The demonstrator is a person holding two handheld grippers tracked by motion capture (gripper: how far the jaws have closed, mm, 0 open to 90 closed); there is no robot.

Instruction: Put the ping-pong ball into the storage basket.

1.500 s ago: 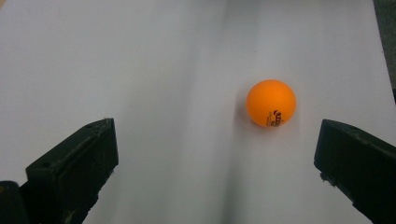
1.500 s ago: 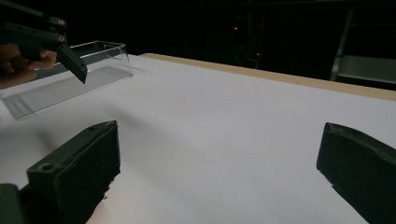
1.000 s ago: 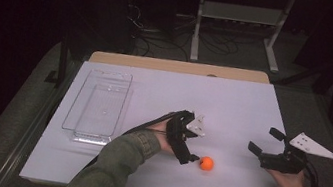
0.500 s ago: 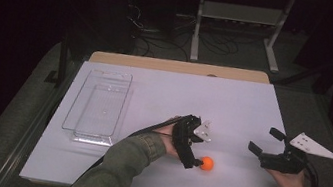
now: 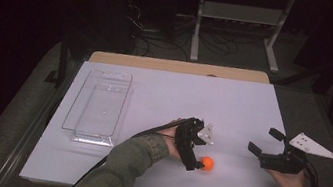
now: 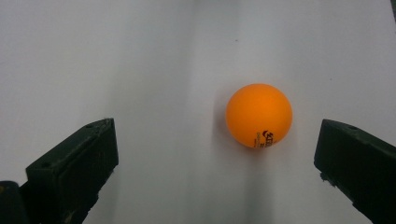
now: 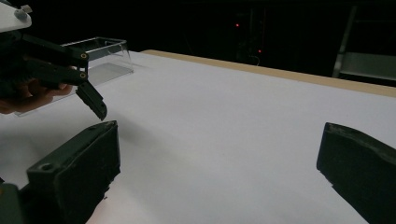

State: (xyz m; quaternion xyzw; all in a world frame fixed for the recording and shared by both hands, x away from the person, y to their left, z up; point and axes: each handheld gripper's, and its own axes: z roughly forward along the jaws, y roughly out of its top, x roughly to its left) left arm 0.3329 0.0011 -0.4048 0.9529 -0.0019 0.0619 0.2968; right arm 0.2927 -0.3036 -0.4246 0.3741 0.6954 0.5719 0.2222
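Two grippers are at work over the white table [image 5: 163,98], one in each hand. The left gripper [image 5: 196,161] leans down toward the tabletop with its jaws spread wide, and the single orange ball [image 5: 207,164] sits on the table between them, touching neither; in the left gripper view the ball [image 6: 259,115] lies nearer the jaw on that view's right side than the other. The right gripper [image 5: 268,142] is held low over the table well to the right of the ball, its jaws likewise wide apart with nothing between them but bare tabletop. Counted out, there is one ball, one clear tray [image 5: 96,113] and two grippers. The ball is a smooth, matte, evenly orange sphere with a small dark printed mark low on its side, and it casts a soft shadow on the surface. The jaws are blocky black pads with flat faces. The tray is a long rectangular box of transparent plastic with upright walls, standing near the table's left edge, well apart from the ball. The tabletop is a plain, smooth white sheet with a strip of light wood showing along its far edge.
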